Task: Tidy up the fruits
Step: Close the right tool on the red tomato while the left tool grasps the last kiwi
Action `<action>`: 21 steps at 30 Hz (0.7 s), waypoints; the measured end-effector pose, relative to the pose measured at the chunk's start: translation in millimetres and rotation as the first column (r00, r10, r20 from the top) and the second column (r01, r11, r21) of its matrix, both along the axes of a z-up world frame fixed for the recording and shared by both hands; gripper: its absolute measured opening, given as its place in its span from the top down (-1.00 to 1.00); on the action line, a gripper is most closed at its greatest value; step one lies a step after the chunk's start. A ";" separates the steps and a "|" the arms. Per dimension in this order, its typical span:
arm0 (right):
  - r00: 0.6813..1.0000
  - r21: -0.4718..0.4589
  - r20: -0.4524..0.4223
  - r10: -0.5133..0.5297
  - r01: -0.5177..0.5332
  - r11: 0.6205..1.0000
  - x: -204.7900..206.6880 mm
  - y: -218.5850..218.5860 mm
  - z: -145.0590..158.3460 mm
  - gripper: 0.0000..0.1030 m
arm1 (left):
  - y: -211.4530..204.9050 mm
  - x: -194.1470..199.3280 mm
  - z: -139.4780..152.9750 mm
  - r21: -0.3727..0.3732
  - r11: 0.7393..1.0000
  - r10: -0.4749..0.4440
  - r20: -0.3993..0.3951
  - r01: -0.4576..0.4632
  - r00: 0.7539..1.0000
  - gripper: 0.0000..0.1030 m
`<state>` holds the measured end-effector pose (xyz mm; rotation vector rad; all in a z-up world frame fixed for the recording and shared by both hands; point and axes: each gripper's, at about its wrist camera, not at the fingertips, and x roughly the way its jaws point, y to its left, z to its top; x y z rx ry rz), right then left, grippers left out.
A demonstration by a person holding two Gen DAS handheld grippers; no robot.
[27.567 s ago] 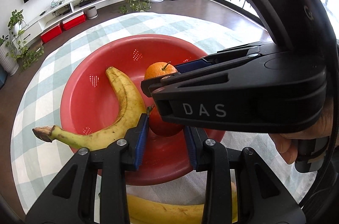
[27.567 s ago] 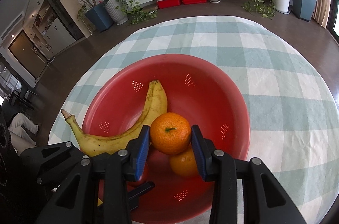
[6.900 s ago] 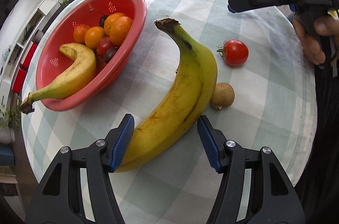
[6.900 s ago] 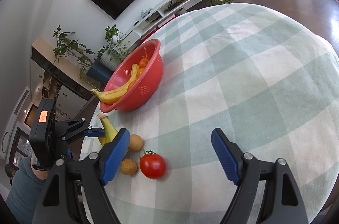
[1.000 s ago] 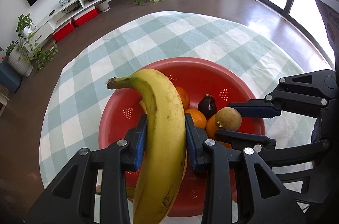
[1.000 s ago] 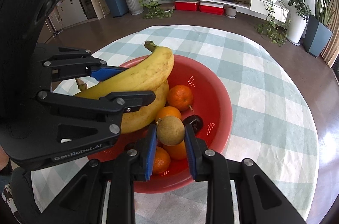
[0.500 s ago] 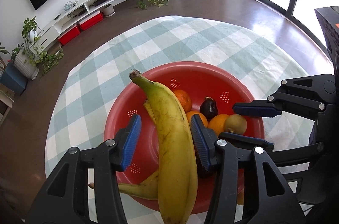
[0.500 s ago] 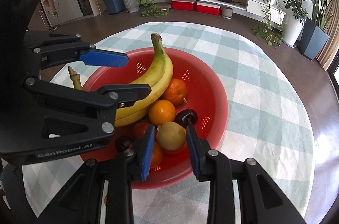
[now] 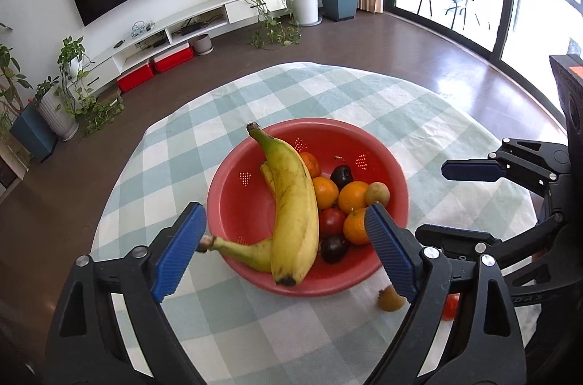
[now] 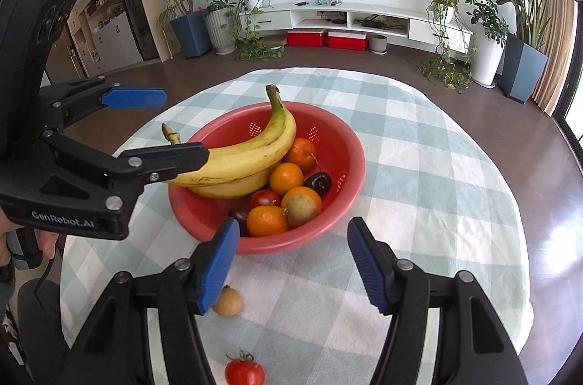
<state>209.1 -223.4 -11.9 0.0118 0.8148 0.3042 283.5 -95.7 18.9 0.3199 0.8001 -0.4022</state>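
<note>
Both tools, left tool (image 9: 284,250) and right tool (image 10: 291,264), are hanging spread apart and empty before the red bowl (image 9: 364,279) at frame centre on the checked counter (image 10: 437,188). The top banana (image 9: 293,203) is lying in it, stem pointing up-left, crowding oranges (image 10: 286,178). A small brown fruit (image 10: 227,302) and tomato (image 10: 244,372) are sitting near the counter's lower edge.

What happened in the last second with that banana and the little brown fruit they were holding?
Both were let go into the red bowl. The big banana now lies on the other banana, the brown fruit on the oranges. The left gripper and right gripper opened and drew back. A tomato and another brown fruit remain on the cloth.
</note>
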 end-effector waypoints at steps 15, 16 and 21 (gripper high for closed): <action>0.995 0.126 -0.021 -0.097 0.099 0.987 -89.0 7.2 -32.5 -0.62 | 42.4 -116.8 -48.0 -0.127 0.991 0.040 -0.053 -0.047 0.998 -0.99; 0.995 0.124 -0.028 -0.096 0.099 0.987 -92.5 9.2 -36.8 -0.62 | 44.1 -122.0 -53.7 -0.142 0.989 0.041 -0.065 -0.050 0.997 -0.99; 0.995 0.091 -0.042 -0.092 0.096 0.991 -99.1 16.9 -49.5 -0.62 | 50.3 -148.3 -78.7 -0.191 0.979 0.051 -0.108 -0.071 0.993 -0.99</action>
